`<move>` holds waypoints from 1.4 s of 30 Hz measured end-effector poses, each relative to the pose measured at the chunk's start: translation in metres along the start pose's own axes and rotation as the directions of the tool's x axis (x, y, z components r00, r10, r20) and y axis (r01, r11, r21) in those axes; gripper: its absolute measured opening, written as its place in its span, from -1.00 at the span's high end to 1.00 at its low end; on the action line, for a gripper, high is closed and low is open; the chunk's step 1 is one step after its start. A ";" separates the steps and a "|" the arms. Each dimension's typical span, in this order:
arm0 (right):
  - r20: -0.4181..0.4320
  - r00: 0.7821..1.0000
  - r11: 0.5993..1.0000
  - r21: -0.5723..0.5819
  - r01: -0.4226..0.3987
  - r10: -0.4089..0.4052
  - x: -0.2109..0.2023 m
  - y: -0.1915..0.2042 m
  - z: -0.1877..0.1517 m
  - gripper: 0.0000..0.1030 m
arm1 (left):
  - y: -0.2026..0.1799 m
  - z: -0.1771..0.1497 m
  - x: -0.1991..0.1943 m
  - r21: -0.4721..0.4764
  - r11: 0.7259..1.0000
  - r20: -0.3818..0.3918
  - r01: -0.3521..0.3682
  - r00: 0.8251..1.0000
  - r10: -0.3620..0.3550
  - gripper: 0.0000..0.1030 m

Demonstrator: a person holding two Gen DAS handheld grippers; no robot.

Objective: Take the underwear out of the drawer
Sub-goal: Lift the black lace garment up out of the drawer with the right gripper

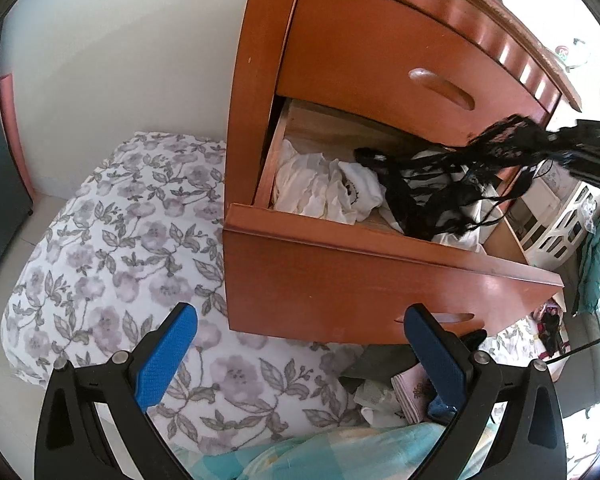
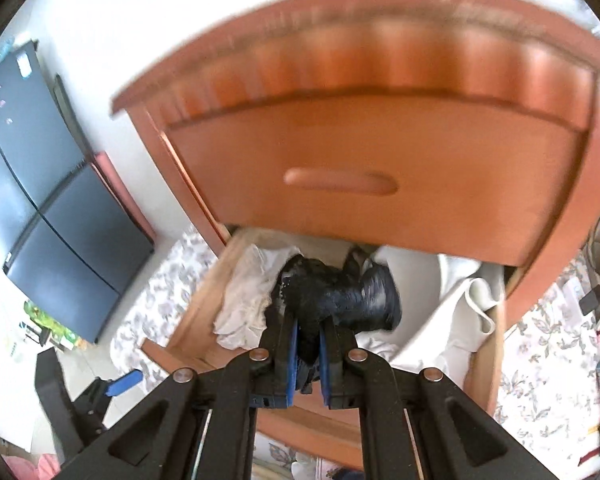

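though blur smears the right wrist view, the right gripper [image 2: 308, 332] shows its blue pads pinching a bunch of black underwear [image 2: 336, 300] just above the open drawer [image 2: 188, 316]. where the cloth passes between the pads, its shape cannot be made out; it reads only as a dark wad. in the left wrist view the same black underwear [image 1: 452, 184] hangs as lace and tangled straps from the right edge of the picture, its lower loops trailing into the drawer [image 1: 380, 272], and whatever holds it is cut off past that edge. white garments [image 1: 324, 188] lie crumpled in the drawer's left part, partly covered by the black straps. the upper drawer [image 1: 380, 60] above is shut and hides the back of the open one. the left gripper [image 1: 300, 336] hovers in front of the drawer front, jaws spread wide, nothing between them. below it lie a floral quilt [image 1: 120, 248] and some small folded cloths [image 1: 404, 392], half hidden behind the right finger. the cabinet [image 2: 380, 60] top is too blurred to read.
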State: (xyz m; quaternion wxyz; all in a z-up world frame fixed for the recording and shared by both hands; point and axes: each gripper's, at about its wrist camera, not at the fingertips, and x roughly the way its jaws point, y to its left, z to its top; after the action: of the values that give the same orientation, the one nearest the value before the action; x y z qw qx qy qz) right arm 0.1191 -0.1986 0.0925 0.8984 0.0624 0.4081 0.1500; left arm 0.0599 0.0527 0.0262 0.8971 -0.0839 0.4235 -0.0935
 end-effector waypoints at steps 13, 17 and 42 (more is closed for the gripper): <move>0.245 0.969 1.000 0.009 -0.018 0.015 -0.122 0.001 -0.016 0.82 | -0.027 -0.008 -0.032 0.050 0.999 0.021 -0.010 1.000 0.009 -1.00; 0.317 0.948 1.000 0.006 -0.013 0.011 -0.157 0.001 -0.028 0.82 | -0.036 -0.010 -0.039 0.067 0.998 0.025 -0.013 1.000 0.012 -1.00; 0.362 0.930 0.997 0.063 0.043 -0.063 -0.216 -0.020 -0.099 0.76 | -0.070 -0.021 -0.067 0.127 0.991 0.059 -0.048 0.997 0.041 -1.00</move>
State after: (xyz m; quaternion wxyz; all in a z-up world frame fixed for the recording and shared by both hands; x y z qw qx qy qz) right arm -0.0855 -0.2883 0.1768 0.9600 0.1022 0.2403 0.1007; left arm -0.0053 -0.0001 0.0789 0.9140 -0.0191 0.3932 -0.0980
